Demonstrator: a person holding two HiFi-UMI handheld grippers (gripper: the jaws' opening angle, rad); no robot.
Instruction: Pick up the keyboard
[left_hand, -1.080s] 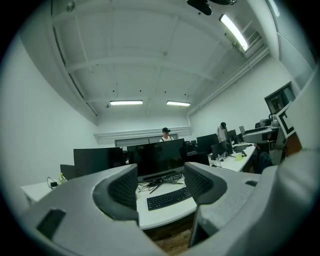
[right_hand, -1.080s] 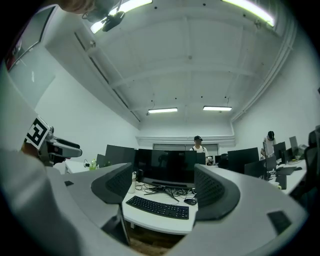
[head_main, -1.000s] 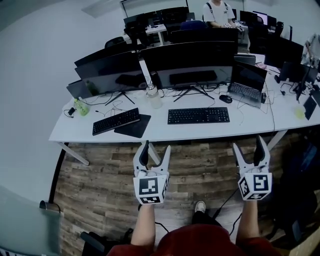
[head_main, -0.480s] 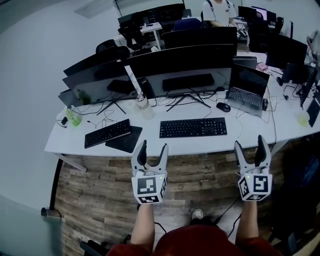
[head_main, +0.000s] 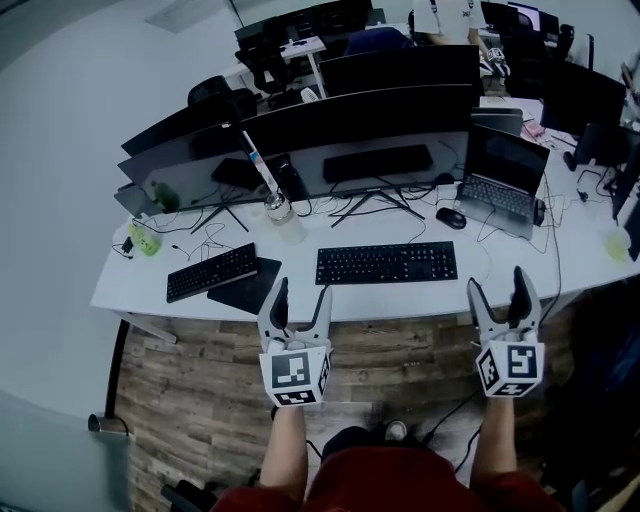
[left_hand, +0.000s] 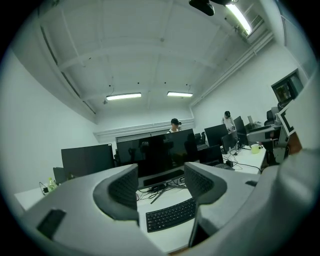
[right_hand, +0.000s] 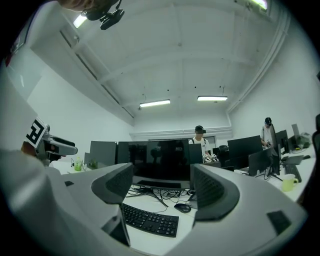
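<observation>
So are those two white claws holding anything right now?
Nothing. The left gripper and right gripper are both open and empty, short of the flat black keyboard.

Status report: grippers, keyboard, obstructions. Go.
Left gripper, right gripper: jaws open, empty. Centre keyboard flat on desk, untouched, ahead between both grippers. Mouse behind it, apart; nothing blocking the approach.

Keyboard (head_main: 386, 263), mouse (head_main: 450, 218), laptop (head_main: 505, 185) on desk (head_main: 400, 298)
</observation>
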